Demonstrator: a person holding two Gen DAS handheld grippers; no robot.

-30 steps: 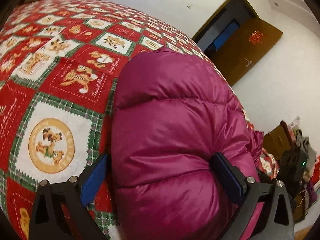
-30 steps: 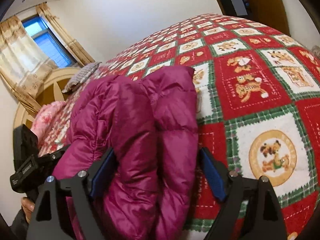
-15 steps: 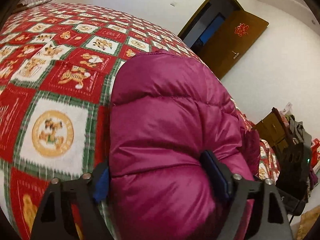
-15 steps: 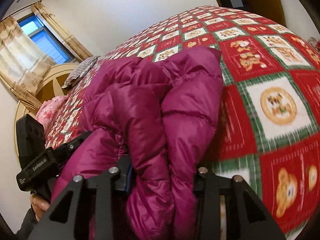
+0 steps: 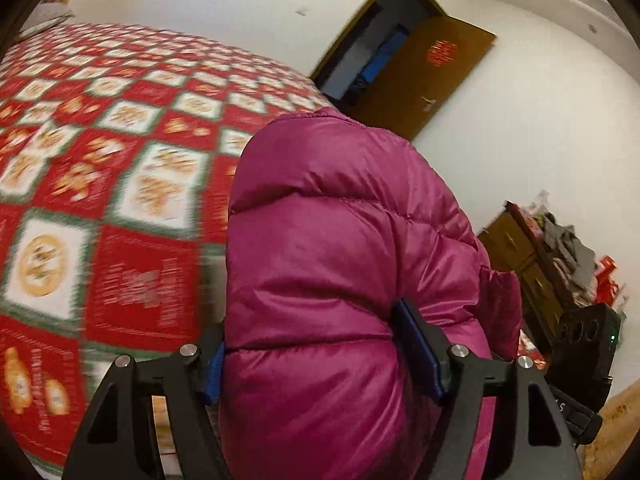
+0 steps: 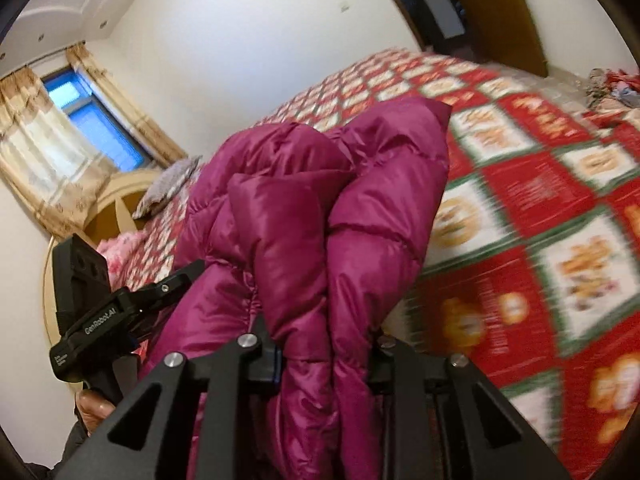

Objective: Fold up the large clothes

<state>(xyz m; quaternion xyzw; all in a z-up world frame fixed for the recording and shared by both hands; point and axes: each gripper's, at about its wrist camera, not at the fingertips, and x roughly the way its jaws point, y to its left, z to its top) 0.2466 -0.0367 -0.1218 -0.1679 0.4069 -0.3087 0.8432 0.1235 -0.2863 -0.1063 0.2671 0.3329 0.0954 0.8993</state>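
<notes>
Jacket [image 5: 340, 264]: puffy magenta, bunched, held up over the near edge of the bed [image 5: 120, 184]; long axis runs away from both tongs twd far edge.
L gripper [image 5: 324, 356]: jaws closing, pads pressed into a fat quilted roll.
R gripper [image 6: 324, 356]: jaws closing, clamped on gathered folds.
Nearer hand: neither; both at the near end, side by side.
Around: pillow [image 6: 168, 186] by headboard, door [image 5: 420, 80] far side.
In the way: nothing seen on the quilt ahead.
</notes>
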